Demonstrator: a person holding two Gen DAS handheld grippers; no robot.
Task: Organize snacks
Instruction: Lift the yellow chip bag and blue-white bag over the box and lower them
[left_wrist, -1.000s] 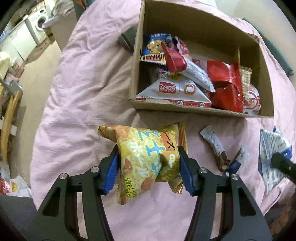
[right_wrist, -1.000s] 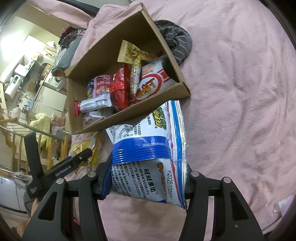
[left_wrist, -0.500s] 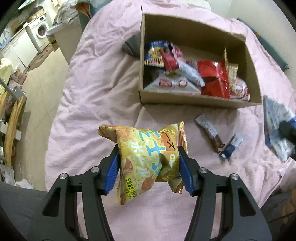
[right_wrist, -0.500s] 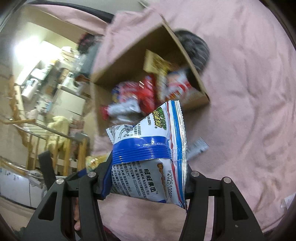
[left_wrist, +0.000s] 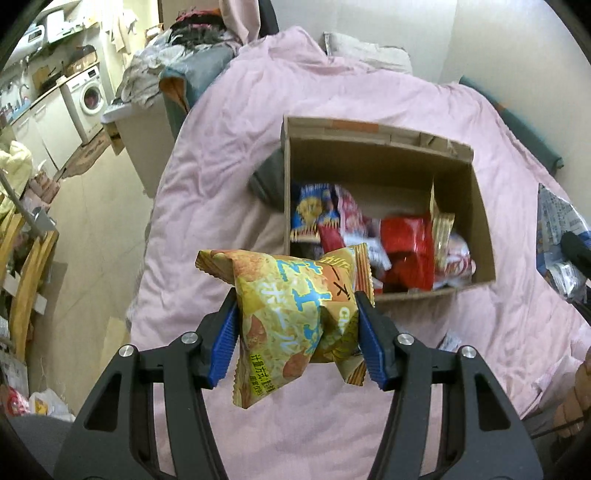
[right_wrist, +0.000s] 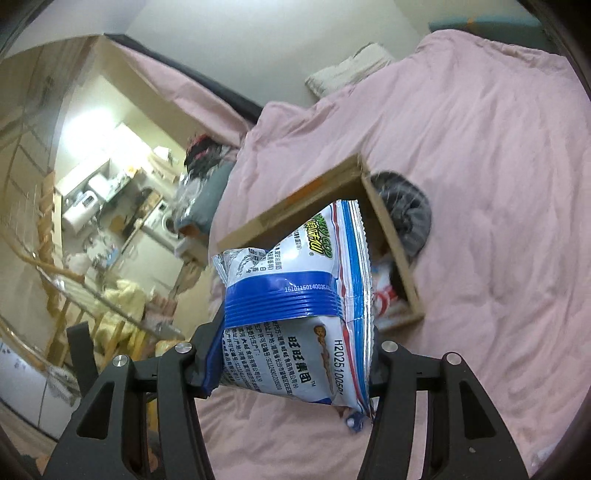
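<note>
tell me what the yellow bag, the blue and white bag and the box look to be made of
Yellow bag: thin glossy plastic film by its look, since it crumples and has crimped end seals. Blue and white bag: likely foil-lined plastic, given the silvery sheen along its sealed edge. Box: matte brown cardboard with raw-cut edges.

We see our left gripper (left_wrist: 297, 338) clamped on a yellow snack bag (left_wrist: 291, 317) above the pink bedspread (left_wrist: 221, 155); beyond it the cardboard box (left_wrist: 476, 206) holds red and blue packets (left_wrist: 406, 247).
</note>
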